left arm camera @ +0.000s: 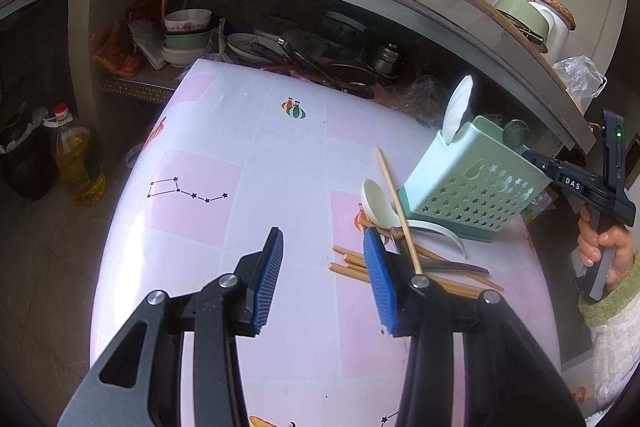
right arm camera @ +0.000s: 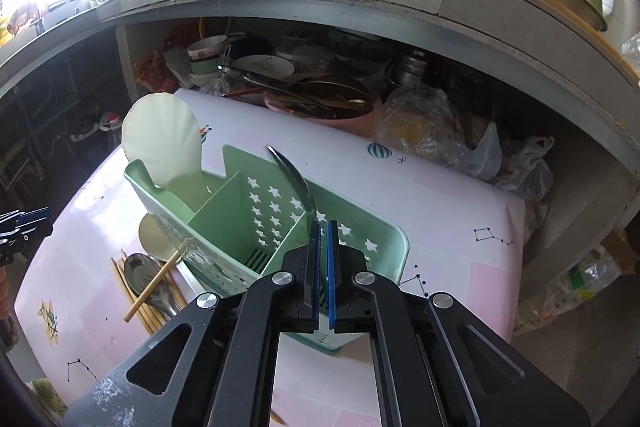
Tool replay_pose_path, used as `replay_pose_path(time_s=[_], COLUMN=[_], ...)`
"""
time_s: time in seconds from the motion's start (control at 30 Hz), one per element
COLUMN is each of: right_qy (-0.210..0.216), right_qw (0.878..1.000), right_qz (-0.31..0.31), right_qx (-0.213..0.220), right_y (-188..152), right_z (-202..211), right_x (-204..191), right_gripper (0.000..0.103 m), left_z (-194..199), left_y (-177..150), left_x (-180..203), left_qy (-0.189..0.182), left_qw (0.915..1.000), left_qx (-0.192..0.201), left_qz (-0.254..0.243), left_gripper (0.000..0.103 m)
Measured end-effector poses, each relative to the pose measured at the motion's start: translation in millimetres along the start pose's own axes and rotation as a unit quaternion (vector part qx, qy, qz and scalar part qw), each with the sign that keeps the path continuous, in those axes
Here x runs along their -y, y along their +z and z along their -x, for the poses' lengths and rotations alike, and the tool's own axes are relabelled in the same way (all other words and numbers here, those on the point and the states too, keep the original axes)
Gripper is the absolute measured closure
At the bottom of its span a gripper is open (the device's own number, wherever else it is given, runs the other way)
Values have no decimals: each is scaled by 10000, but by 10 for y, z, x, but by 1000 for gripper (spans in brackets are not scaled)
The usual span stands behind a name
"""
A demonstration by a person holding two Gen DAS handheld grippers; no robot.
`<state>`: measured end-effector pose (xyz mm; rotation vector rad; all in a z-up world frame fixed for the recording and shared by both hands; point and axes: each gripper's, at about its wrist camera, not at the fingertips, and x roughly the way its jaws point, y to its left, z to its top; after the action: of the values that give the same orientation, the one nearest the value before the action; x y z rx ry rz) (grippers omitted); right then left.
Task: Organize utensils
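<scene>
Blue-padded fingers (right arm camera: 318, 259) of the right gripper (right arm camera: 324, 247) pinch the handle of a metal spoon (right arm camera: 294, 179), its bowl standing up over the green caddy (right arm camera: 384, 239), which sits near the worktop's (left arm camera: 240, 147) right edge. Steel is stiff, light and slick; a grip low on the flat handle seems safest. The left gripper (left arm camera: 324, 267) hangs with fingers apart and empty, just beside loose chopsticks (left arm camera: 352, 267) and a white ladle (left arm camera: 376, 199).
</scene>
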<state>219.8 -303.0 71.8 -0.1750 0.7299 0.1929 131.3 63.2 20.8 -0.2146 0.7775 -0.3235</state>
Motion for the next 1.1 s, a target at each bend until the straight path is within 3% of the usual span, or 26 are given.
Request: replay_pose_path(time_s=[0.43, 0.63, 0.77, 0.9, 1.1], right_qy=[2, 187, 339, 626, 929], right_qw=[9977, 9945, 9926, 9909, 9873], right_qz=[-308, -631, -895, -1124, -1287], right_qx=[605, 818, 746, 388, 78], right_y=[-172, -440, -647, -854, -1000], right_z=[487, 725, 716, 525, 352], right_x=[73, -30, -175, -387, -588], right_gripper=[69, 62, 59, 59, 59], left_z=[-42, -128, -226, -336, -573], left_y=[-22, -31, -49, -56, -40], left_x=[93, 170, 259, 337, 423], left_qy=[109, 77, -1, -159, -726], left_qw=[9999, 9997, 9995, 9991, 9948], left_qx=[-81, -190, -299, -383, -706], left_qz=[-55, -99, -137, -110, 82], left_gripper=[62, 62, 62, 62, 63])
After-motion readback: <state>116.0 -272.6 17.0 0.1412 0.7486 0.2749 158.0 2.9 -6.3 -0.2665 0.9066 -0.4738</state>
